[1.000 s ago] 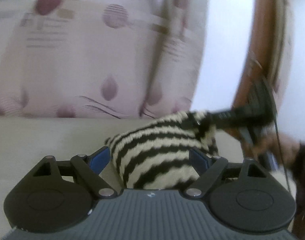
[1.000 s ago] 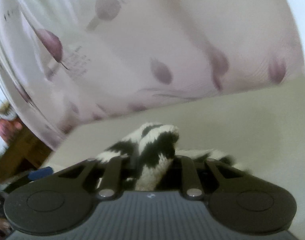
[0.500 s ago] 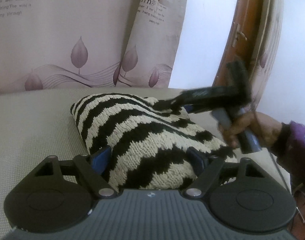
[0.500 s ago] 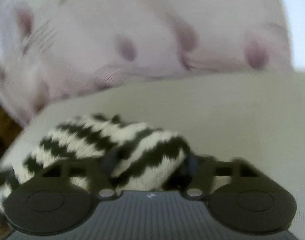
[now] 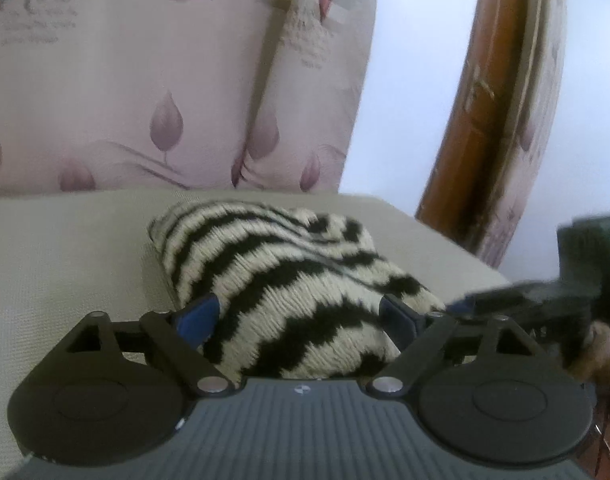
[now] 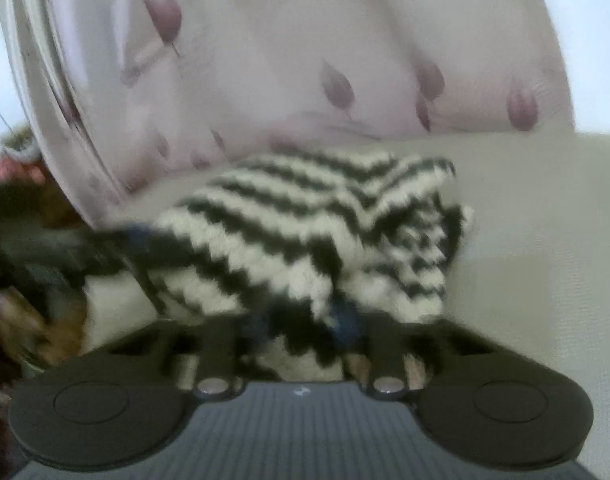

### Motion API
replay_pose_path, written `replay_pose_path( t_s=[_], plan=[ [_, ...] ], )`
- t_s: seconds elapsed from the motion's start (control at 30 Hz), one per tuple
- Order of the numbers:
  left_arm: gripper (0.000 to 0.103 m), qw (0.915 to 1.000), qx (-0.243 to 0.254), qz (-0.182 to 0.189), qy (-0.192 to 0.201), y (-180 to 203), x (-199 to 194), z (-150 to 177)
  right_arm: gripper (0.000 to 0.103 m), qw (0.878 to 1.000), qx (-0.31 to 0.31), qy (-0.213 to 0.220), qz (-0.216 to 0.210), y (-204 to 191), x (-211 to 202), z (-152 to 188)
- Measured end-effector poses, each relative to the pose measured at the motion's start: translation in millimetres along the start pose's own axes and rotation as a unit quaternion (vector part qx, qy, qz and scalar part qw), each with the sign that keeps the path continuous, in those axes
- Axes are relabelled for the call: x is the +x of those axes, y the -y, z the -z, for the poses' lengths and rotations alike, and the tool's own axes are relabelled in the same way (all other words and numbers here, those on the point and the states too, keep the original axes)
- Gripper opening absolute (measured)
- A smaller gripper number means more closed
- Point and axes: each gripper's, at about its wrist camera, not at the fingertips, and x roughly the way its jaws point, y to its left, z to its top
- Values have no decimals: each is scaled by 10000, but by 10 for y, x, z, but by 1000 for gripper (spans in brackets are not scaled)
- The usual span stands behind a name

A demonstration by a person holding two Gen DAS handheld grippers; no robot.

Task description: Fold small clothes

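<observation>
A black-and-cream zigzag knitted garment (image 5: 289,276) lies bunched and folded on the beige surface (image 5: 65,248). My left gripper (image 5: 297,316) stands open at its near edge, with the knit bulging between the blue pads (image 5: 197,314). In the right wrist view the same garment (image 6: 305,232) lies ahead, and my right gripper (image 6: 301,320) is shut on its near edge. The right gripper also shows at the right edge of the left wrist view (image 5: 553,296), held by a hand. The right wrist view is blurred.
A pink curtain with leaf prints (image 5: 165,80) hangs behind the surface. A brown wooden door frame (image 5: 477,120) stands at the right. The surface's right edge (image 5: 445,236) runs close to the garment. The left gripper shows blurred at the left of the right wrist view (image 6: 45,248).
The right gripper has pulled back from the top of the garment to its near right edge and closed tighter on the knit. The garment has settled lower and flatter. The left gripper stays open.
</observation>
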Motion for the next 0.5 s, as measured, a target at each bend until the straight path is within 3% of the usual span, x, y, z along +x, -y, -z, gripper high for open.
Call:
replay_pose_path(
  t_s=[0.1, 0.17, 0.27, 0.3, 0.33, 0.43, 0.5],
  plan=[
    [84, 9995, 23, -73, 297, 6, -152, -90, 22, 9982, -397, 299, 336, -87, -259, -99],
    [84, 9989, 51, -62, 468, 38, -207, -156, 22, 9977, -557, 271, 268, -92, -406, -150],
    [77, 9973, 233, -28, 697, 141, -190, -185, 22, 9983, -480, -293, 182, 26, -240, -61],
    [71, 9970, 287, -2, 717, 177, -151, -178, 22, 9977, -444, -489, 151, 47, -150, 32],
    [57, 9971, 336, 35, 676, 213, -90, -168, 22, 9974, -437, -569, 116, 65, -76, 123],
    [30, 9982, 473, 272, 241, 280, 121, -91, 24, 9993, -172, -341, -10, 159, -118, 142],
    [30, 9979, 572, 286, 140, 294, 188, -31, 28, 9990, 224, -311, -225, 260, -165, 112]
  ],
)
